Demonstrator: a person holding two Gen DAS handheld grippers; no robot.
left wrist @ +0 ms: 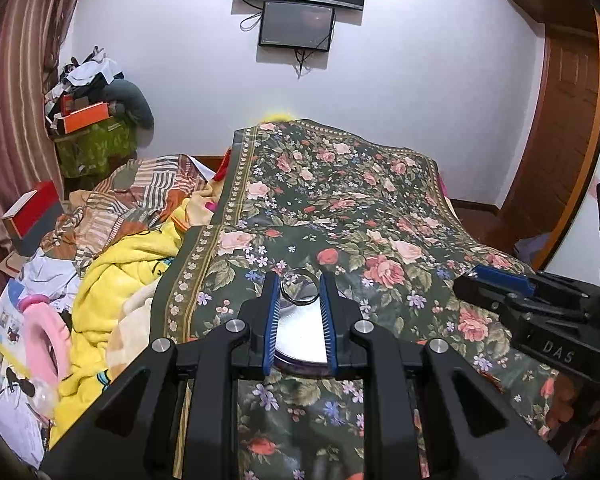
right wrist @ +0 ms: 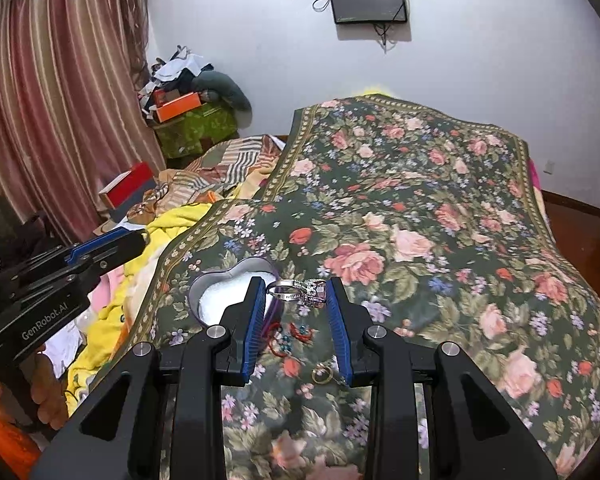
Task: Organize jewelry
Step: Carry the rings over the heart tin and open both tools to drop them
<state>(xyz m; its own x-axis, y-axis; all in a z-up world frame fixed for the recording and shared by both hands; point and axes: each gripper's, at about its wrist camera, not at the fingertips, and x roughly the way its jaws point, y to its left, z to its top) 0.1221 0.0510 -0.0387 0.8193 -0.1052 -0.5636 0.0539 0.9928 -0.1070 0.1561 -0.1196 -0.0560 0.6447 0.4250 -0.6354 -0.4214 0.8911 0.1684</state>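
Note:
My left gripper [left wrist: 300,288] is shut on a plain metal ring [left wrist: 299,287], held by its sides above a heart-shaped tin [left wrist: 300,340] with white lining. My right gripper [right wrist: 297,291] is shut on a silver ring with a pink stone [right wrist: 300,290], held just right of the heart-shaped tin [right wrist: 220,292]. On the floral bedspread below it lie red earrings with blue beads [right wrist: 290,338] and a gold ring [right wrist: 321,373]. The right gripper's body shows at the right of the left wrist view [left wrist: 496,280]; the left one shows at the left of the right wrist view [right wrist: 108,246].
The floral bedspread [right wrist: 420,220] covers the bed. A yellow blanket [left wrist: 116,300], striped cloth, boxes and a pink ring toy [left wrist: 44,336] pile up on the left. Curtains [right wrist: 52,100] hang at the far left, screens on the wall, a wooden door [left wrist: 560,120] at right.

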